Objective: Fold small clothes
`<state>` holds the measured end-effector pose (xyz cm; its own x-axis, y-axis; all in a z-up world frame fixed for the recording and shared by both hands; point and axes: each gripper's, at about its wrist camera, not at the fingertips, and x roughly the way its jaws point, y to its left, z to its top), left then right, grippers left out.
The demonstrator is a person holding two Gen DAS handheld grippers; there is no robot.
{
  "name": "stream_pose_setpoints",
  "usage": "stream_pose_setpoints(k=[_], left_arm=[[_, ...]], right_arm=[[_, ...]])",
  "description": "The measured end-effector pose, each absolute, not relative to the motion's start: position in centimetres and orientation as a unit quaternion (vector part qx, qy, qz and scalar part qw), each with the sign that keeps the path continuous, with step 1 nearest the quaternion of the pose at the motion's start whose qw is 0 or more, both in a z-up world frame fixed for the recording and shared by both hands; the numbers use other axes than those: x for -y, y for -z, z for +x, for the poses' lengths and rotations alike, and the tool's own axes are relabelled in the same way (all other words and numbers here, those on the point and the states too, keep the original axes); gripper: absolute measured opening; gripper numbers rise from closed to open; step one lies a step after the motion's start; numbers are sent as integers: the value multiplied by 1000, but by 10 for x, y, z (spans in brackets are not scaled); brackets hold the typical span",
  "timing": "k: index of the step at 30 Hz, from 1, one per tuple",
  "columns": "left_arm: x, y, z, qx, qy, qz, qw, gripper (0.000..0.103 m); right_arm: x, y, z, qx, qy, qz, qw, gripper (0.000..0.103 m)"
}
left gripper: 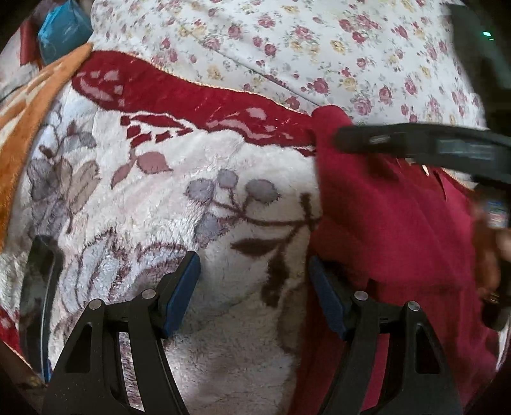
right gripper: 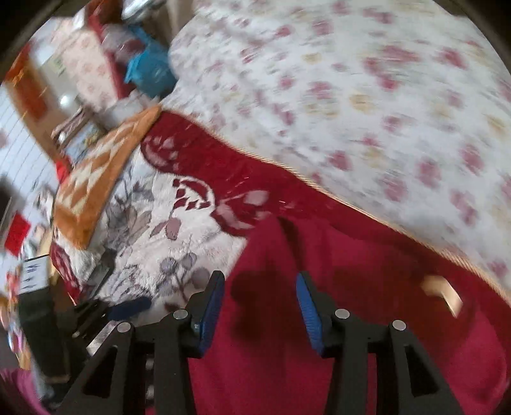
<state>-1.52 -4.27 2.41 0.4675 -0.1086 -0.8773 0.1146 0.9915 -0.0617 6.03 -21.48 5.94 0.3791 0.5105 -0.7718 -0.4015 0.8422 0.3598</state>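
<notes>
Red garment (left gripper: 392,230) lies on plush floral blanket (left gripper: 179,204) on bed, spread to right side, creased, no clean fold visible. Left gripper (left gripper: 254,293) jaws wide, nothing held, hovering at garment's left edge. Right gripper (right gripper: 258,313) jaws wide, above red cloth, empty. Right view blurred. Folding looks barely begun; folds remain.

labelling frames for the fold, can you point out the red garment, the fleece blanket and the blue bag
red garment (right gripper: 271,367): right wrist view, flat middle of the cloth.
fleece blanket (left gripper: 179,204): left wrist view, white pile beside the grey berry print.
blue bag (left gripper: 64,28): left wrist view, its front face at the top left corner.
</notes>
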Motion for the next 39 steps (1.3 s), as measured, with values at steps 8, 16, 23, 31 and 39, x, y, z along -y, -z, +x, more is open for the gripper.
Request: stream_pose_setpoints(k=[8,16,23,31,39], left_arm=[[16,-29,-11,-516,74,-69,851,71],[7,-42,-23,-509,88,-65,854,71],[-7,-55,-23,-473,30,-67,878,71],[13,-55,-18,-464,54,-72,881,71],[32,-29,-8,-496,22,-16,868,71]], right_arm=[[168,-41,101,-490,-302,49,817,11],[194,-46,97,-499,-276,130,811,9],[202,-57,16,-515,-275,41,811,9],[216,-49,-5,-510,-275,124,805,9],[235,-25,41,-532,-155,44,831,40]])
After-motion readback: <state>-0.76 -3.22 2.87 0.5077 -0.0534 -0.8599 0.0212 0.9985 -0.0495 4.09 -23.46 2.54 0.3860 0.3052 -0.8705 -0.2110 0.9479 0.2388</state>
